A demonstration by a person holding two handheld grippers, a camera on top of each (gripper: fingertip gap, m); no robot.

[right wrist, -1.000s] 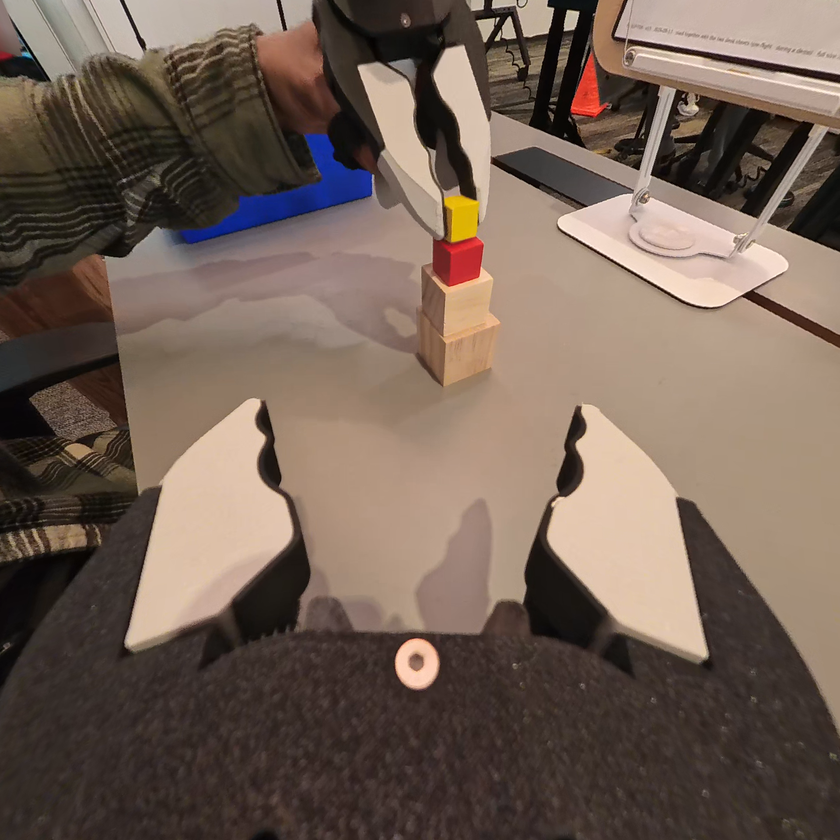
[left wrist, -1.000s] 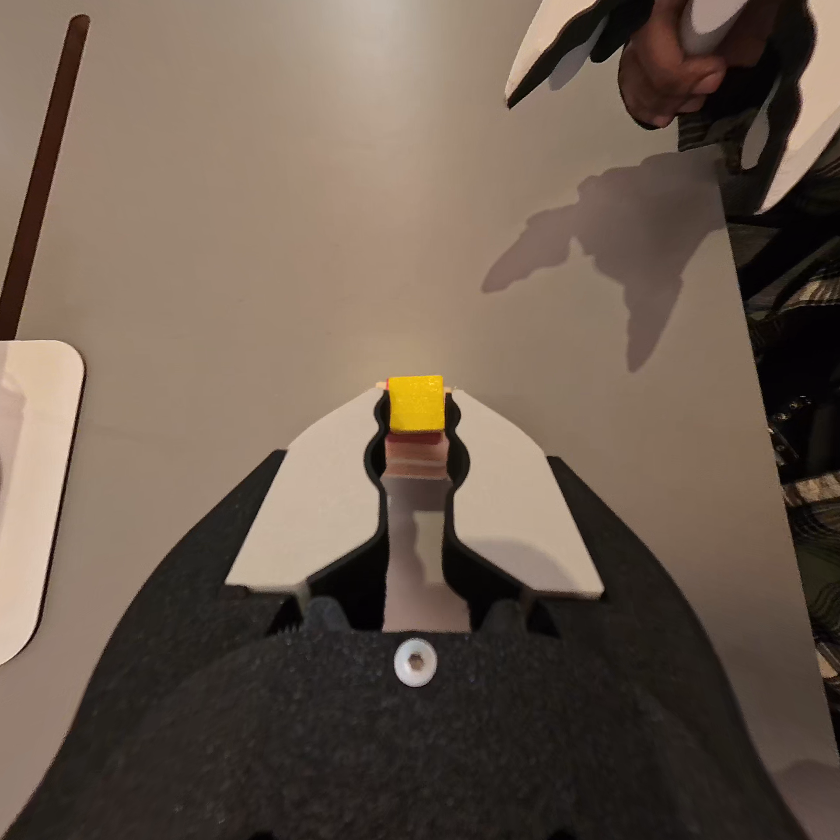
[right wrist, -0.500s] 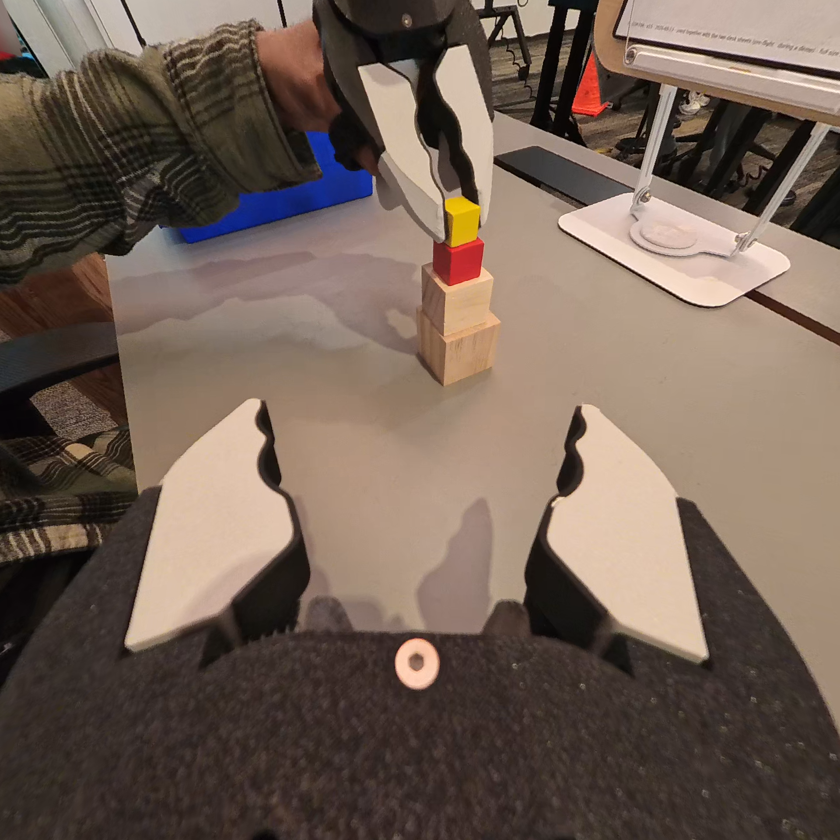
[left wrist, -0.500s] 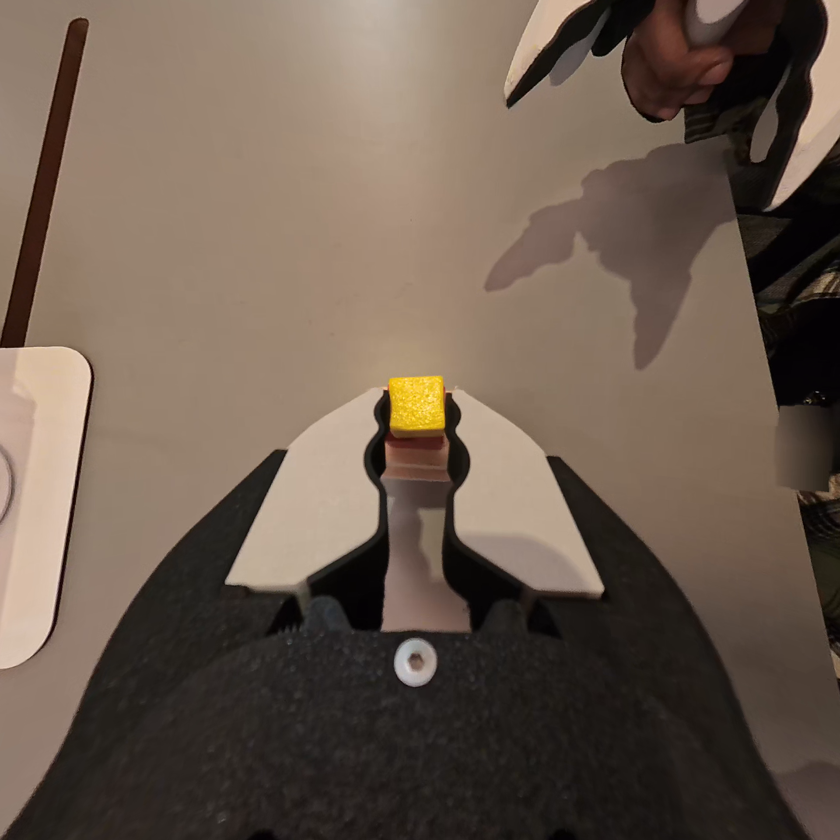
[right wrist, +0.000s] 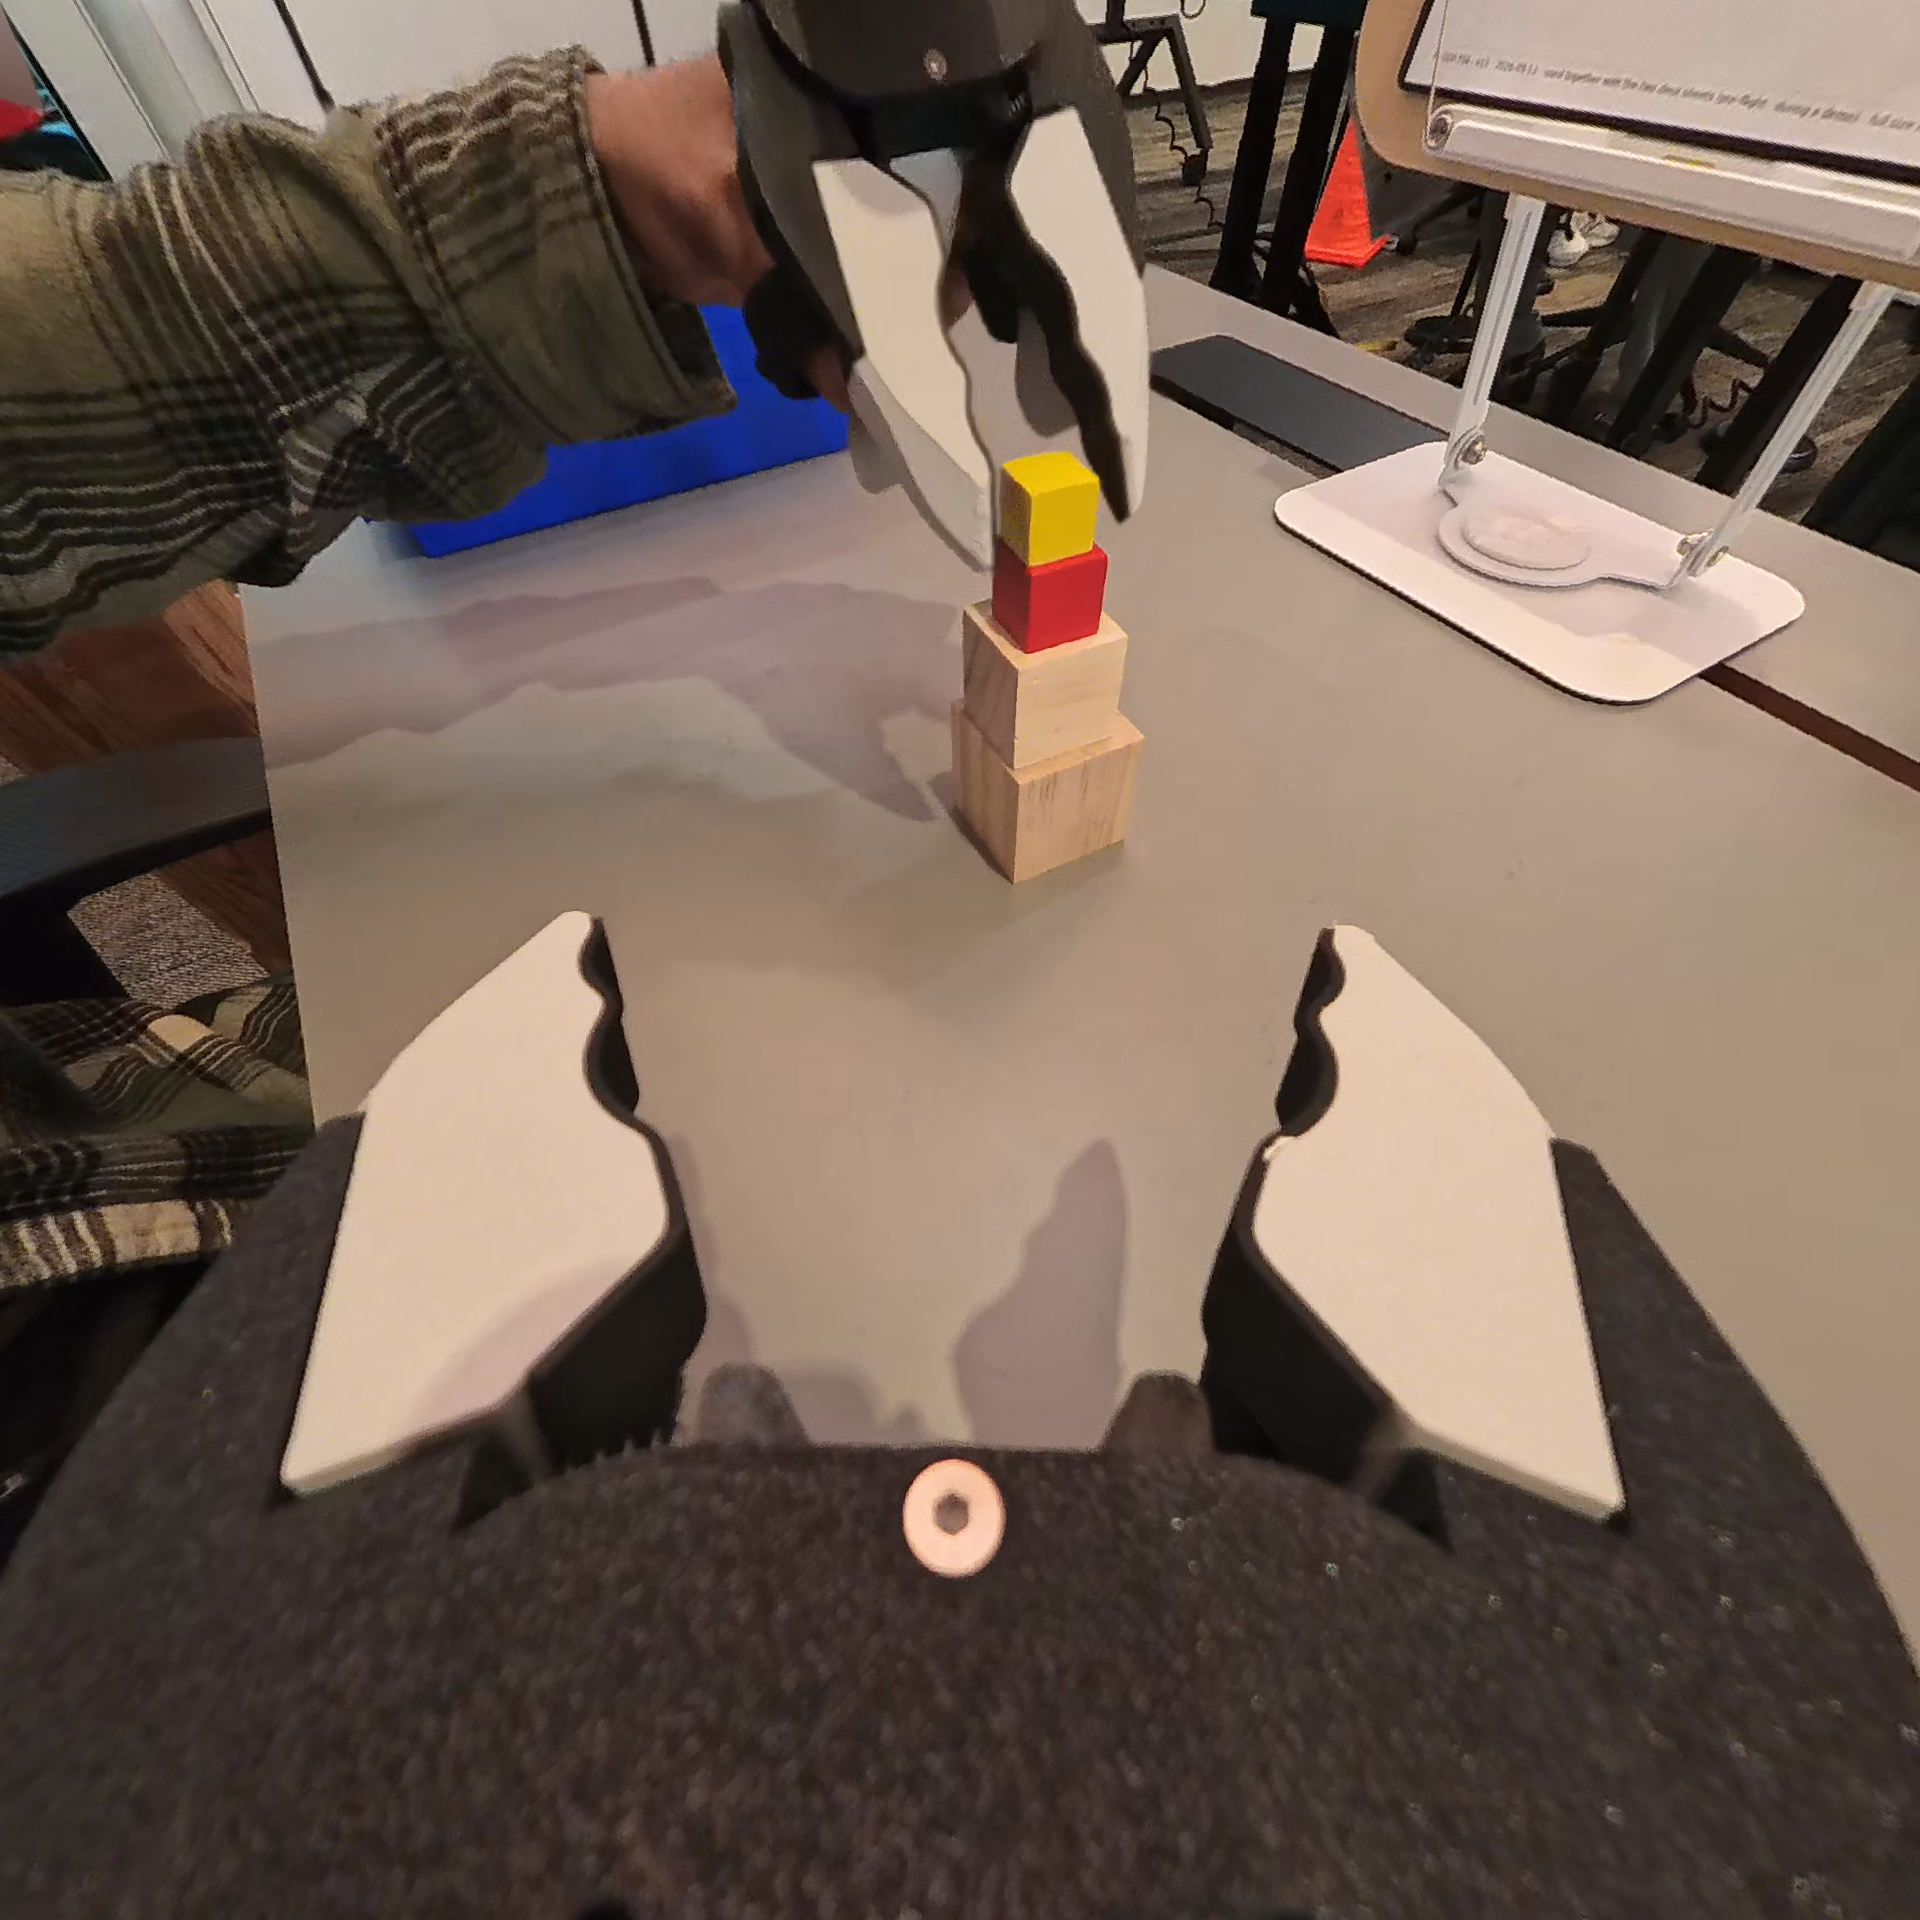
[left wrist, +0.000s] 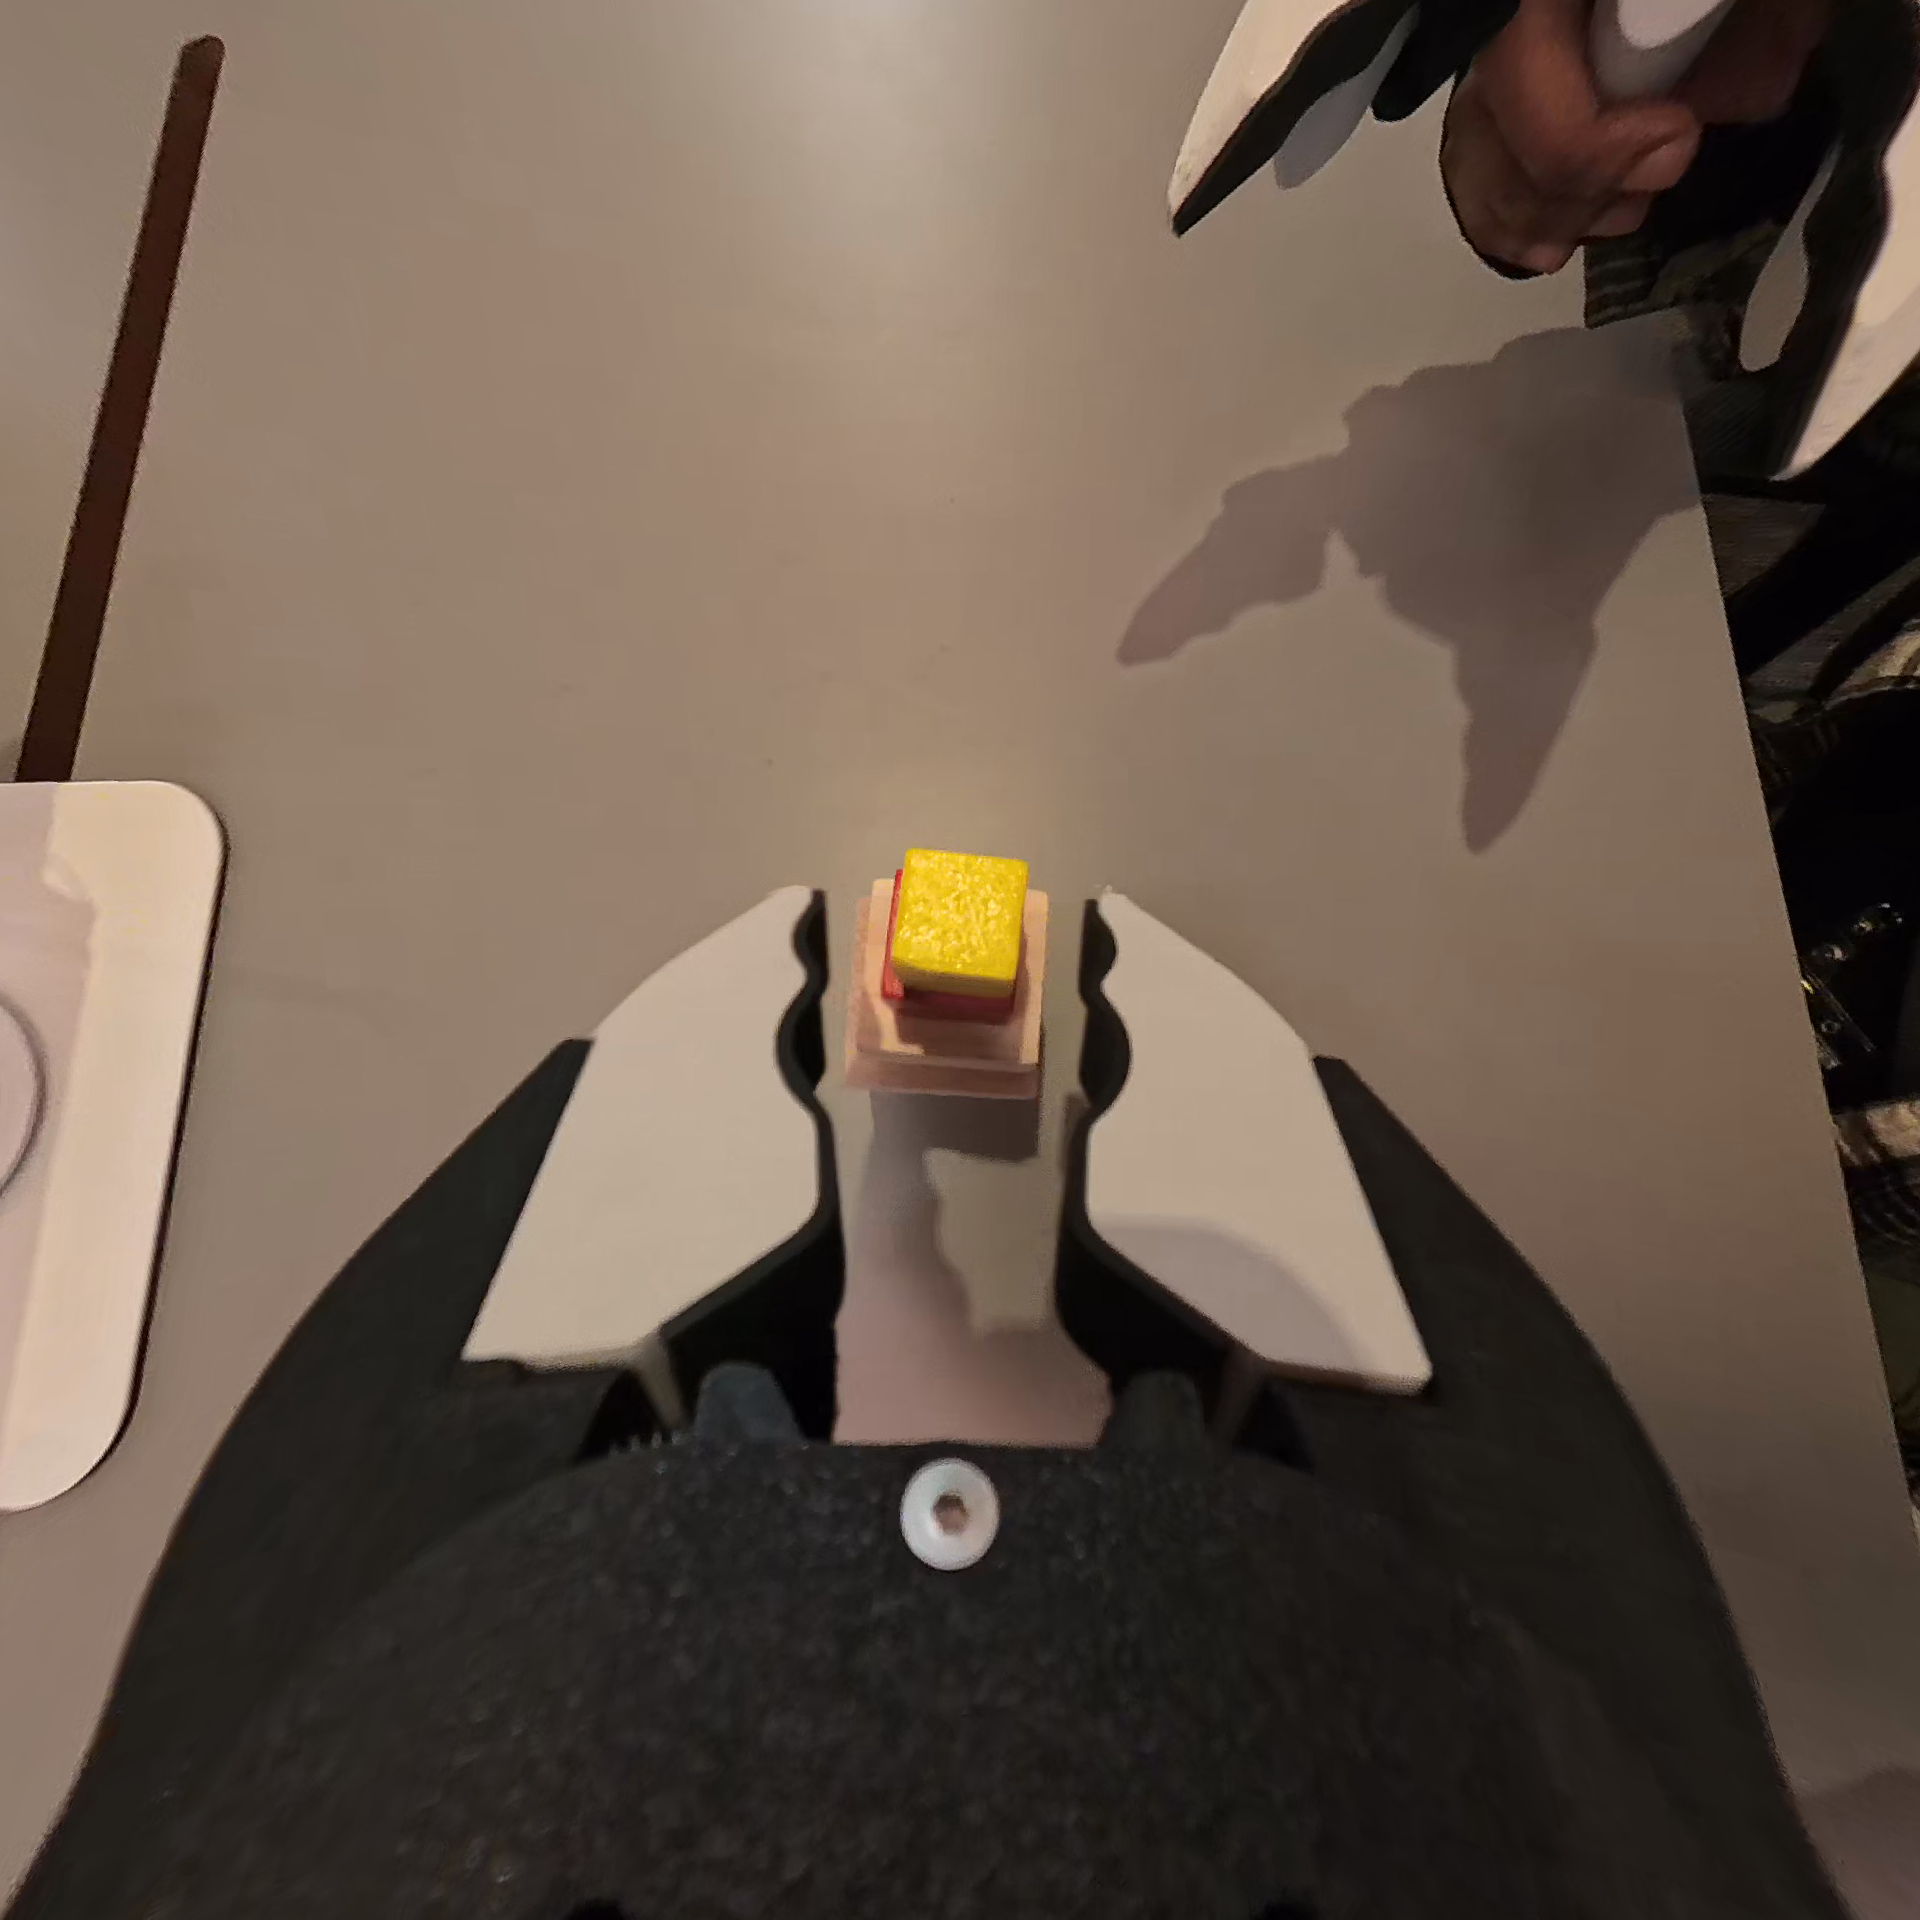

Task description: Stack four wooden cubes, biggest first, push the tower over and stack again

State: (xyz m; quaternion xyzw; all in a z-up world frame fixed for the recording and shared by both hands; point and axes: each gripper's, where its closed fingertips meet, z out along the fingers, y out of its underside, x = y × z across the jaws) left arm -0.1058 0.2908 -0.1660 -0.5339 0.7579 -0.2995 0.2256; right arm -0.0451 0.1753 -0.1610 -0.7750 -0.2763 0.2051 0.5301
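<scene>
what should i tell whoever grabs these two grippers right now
Left gripper: open, straddling the top of the tower from above, fingers clear of the yellow cube.
Right gripper: open and empty, low over the grey table, short of the tower.
Cubes: all four stacked, large plain cube at the bottom, smaller plain cube on it, then red cube, yellow on top; the upper cubes sit slightly off-centre.
Done: a four-cube stack, biggest first.
Left: lift the left gripper clear, push the tower over, then restack. Whether this is the first or second stack cannot be told.
</scene>
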